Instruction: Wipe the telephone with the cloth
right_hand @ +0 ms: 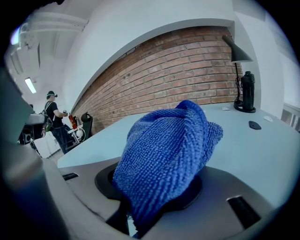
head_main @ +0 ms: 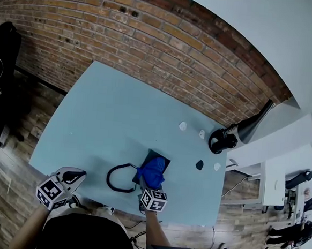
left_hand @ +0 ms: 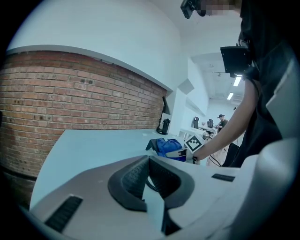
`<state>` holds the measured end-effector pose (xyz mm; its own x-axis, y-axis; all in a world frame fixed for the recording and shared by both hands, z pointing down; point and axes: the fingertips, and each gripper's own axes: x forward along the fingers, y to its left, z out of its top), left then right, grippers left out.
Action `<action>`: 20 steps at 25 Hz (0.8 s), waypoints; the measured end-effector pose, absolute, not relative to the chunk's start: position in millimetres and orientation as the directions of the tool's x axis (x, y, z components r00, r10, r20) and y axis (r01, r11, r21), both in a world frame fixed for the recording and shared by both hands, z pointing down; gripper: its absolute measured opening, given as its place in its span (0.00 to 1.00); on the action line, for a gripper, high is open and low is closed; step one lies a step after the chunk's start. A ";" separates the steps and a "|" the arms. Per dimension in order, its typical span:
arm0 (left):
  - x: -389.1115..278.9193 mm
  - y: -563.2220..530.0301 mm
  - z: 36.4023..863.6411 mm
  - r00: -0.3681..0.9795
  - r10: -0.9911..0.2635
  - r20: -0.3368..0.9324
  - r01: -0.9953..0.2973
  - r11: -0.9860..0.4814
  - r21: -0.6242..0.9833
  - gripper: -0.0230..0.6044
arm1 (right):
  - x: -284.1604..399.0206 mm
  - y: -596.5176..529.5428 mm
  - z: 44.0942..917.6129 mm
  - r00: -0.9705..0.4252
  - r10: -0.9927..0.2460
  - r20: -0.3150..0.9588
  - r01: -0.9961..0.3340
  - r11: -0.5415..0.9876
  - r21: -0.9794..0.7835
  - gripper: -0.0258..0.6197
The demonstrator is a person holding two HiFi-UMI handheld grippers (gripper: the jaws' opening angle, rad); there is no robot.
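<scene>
Toward the near edge of the pale blue table [head_main: 119,107], a little right of centre: dark telephone [head_main: 164,160], largely buried under the blue cloth [head_main: 152,171]. Appears to lie with its long axis running from the near edge away toward the brick wall, slanted slightly rightward; shows only a bare far corner, so cannot say which end faces where. Over it, cloth bunched and pinched in the right gripper [head_main: 151,186], jaws closed hard on a fold. Looks like the wiping stroke itself. To do it well: press the bunch flat onto the casing, sweep along the long axis rather than across, keep pressure light enough not to shove the body over the tabletop, and finish on the exposed far corner. At the table's near-left edge, well apart from the telephone: left gripper [head_main: 75,177], jaws a narrow gap apart with nothing between them, free to come in and steady the base. Just left of the telephone, looped black cord [head_main: 111,178]; steer the cloth clear of it.
</scene>
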<state>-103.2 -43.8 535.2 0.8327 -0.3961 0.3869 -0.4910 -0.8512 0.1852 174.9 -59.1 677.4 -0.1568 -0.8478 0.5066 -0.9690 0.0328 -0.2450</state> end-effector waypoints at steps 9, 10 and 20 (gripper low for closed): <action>-101.0 -38.3 541.4 0.836 -0.382 0.393 -0.482 -0.855 0.195 0.02 | 158.9 -34.1 690.3 -0.167 -0.830 0.532 -0.962 0.018 -0.274 0.32; -100.8 -37.6 542.2 0.836 -0.381 0.394 -0.482 -0.854 0.196 0.02 | 156.8 -30.8 692.4 -0.172 -0.826 0.537 -0.962 0.023 -0.273 0.32; -101.0 -33.1 546.0 0.833 -0.378 0.403 -0.484 -0.851 0.203 0.02 | 149.5 -17.6 699.1 -0.209 -0.805 0.555 -0.933 -0.007 -0.361 0.32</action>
<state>-101.0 -33.1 546.0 0.8334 -0.3777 0.4034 -0.4839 -0.8513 0.2027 149.5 -17.6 699.1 -0.2092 -0.8052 0.5549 -0.9325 -0.0065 -0.3611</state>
